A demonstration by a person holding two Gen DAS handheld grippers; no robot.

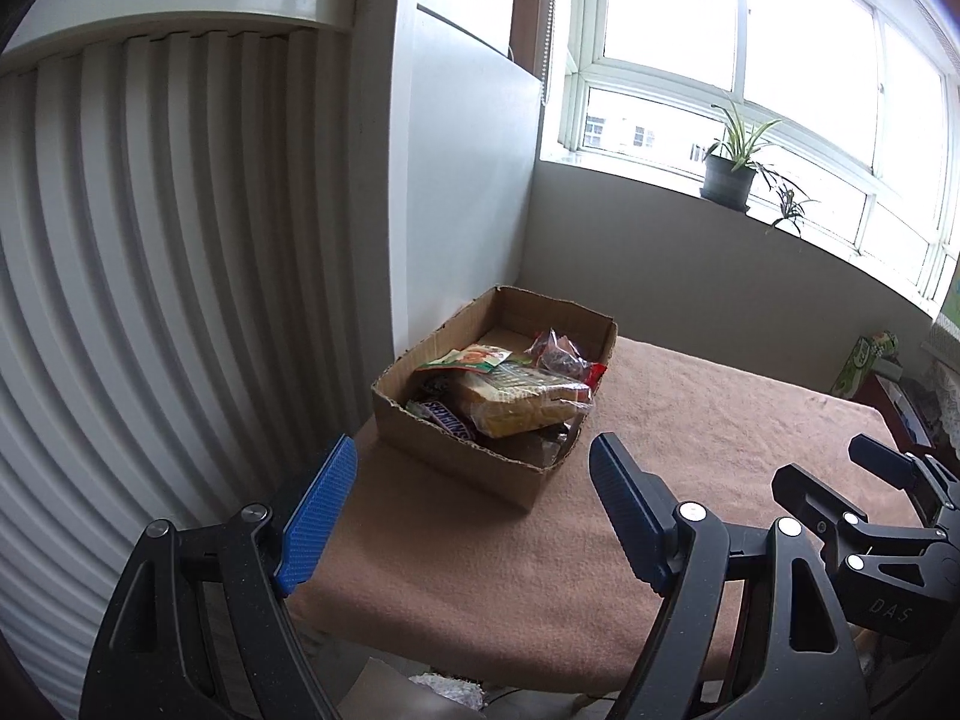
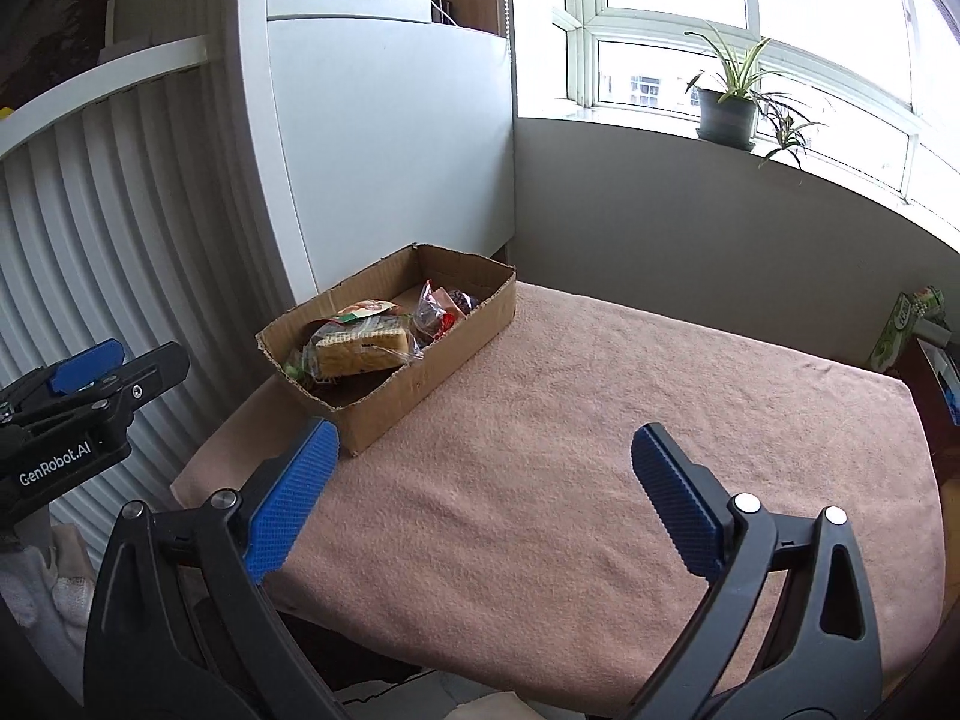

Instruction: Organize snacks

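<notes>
I see my left gripper (image 1: 471, 504) at the bottom of its view with its blue-padded jaws spread and nothing between them, and my right gripper (image 2: 480, 495) likewise at the bottom of its own view, jaws spread wide with only bare cloth between them. The open brown cardboard box (image 1: 480, 456) sits at the centre of the left view, on the far left corner of the table under a pinkish-brown blanket (image 2: 570, 420), just beside the white ribbed wall panel (image 1: 150, 240). Inside it lie the snacks: a clear-wrapped pack of yellow wafers (image 1: 522, 402), a brown Snickers bar (image 1: 447, 417) and a clear bag of dark sweets (image 1: 558, 354), while a potted green plant (image 1: 729, 171) stands on the windowsill at upper right.
</notes>
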